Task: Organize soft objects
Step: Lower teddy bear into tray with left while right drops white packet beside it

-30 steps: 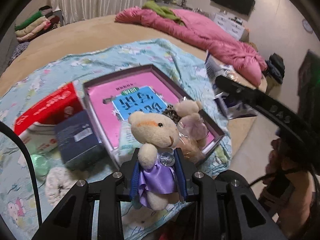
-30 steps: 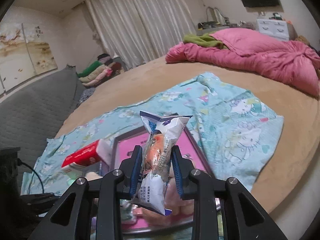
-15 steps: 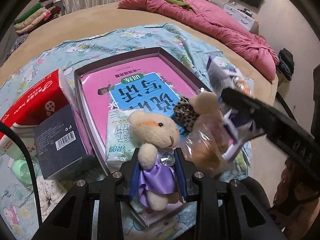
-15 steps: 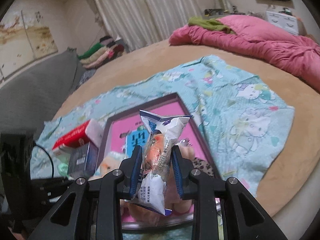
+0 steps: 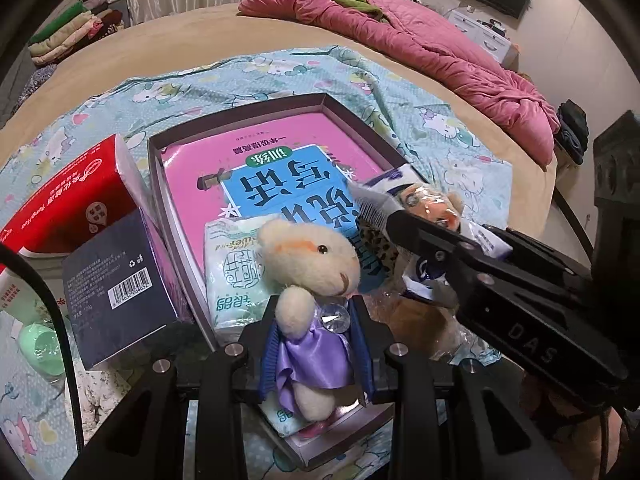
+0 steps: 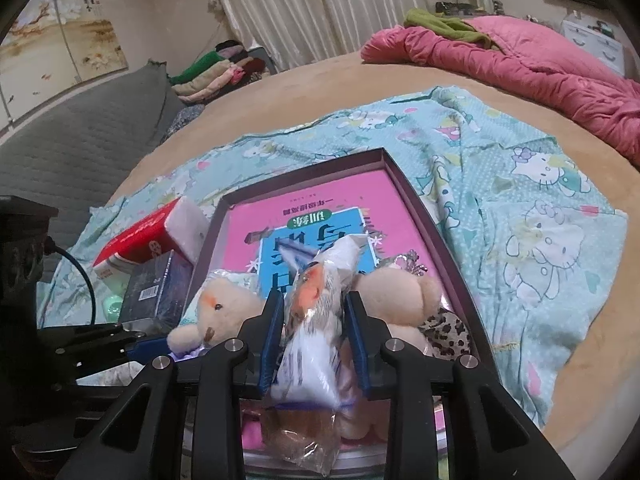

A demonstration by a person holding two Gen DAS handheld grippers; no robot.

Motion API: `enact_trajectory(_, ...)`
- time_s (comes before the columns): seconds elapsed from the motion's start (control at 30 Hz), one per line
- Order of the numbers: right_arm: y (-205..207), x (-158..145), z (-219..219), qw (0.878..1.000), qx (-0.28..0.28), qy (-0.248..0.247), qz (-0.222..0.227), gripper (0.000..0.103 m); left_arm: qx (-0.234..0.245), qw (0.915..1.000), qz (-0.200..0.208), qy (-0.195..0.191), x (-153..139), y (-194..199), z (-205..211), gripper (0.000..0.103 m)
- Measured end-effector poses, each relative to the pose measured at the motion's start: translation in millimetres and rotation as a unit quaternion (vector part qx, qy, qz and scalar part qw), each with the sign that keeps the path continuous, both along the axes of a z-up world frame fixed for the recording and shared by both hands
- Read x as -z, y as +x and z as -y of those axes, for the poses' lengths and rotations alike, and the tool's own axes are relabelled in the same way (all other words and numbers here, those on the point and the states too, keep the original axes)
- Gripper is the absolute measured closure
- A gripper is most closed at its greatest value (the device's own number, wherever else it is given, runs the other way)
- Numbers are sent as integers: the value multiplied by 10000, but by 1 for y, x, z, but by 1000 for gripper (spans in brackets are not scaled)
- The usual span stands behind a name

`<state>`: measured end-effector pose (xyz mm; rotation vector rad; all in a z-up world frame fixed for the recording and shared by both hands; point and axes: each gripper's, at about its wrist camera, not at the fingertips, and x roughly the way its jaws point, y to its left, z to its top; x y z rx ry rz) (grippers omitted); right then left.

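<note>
My left gripper (image 5: 316, 308) is shut on a cream teddy bear in a purple dress (image 5: 308, 264), low over the near end of a shallow purple box (image 5: 240, 116) that holds a pink book (image 5: 280, 148). The jaws of my right gripper (image 6: 314, 300) are opening. A clear and white snack packet (image 6: 316, 320) stands between the pads, blurred and sliding down. Right behind it, in the box, lies a second cream bear in plastic wrap (image 6: 400, 292). A pale green tissue pack (image 5: 232, 268) rests in the box under the first bear.
Left of the purple box stand a red tissue box (image 5: 68, 200), a dark blue carton (image 5: 116, 280) and a green cup (image 5: 40, 344). All of it lies on a teal cartoon blanket (image 6: 520, 200) over a tan bed. A pink quilt (image 5: 440, 40) lies at the far side.
Both grippers have come down toward the near end of the box. The right one swung in beside the left. The packet sits lower between its pads than before.
</note>
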<state>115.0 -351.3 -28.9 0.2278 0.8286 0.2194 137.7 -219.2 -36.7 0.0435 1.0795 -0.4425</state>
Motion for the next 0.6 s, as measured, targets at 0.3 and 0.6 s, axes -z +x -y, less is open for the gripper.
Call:
enact_trajectory(0.3, -1, -3, -3, 9999, -10, -59, 84, 63, 0, 10000, 11, -8, 1, -1, 0, 70)
enact_trajectory(0.6, -6, -11, 7, 9994, 209, 27, 273, 60, 2, 9999, 9, -106, 0, -4, -1, 70)
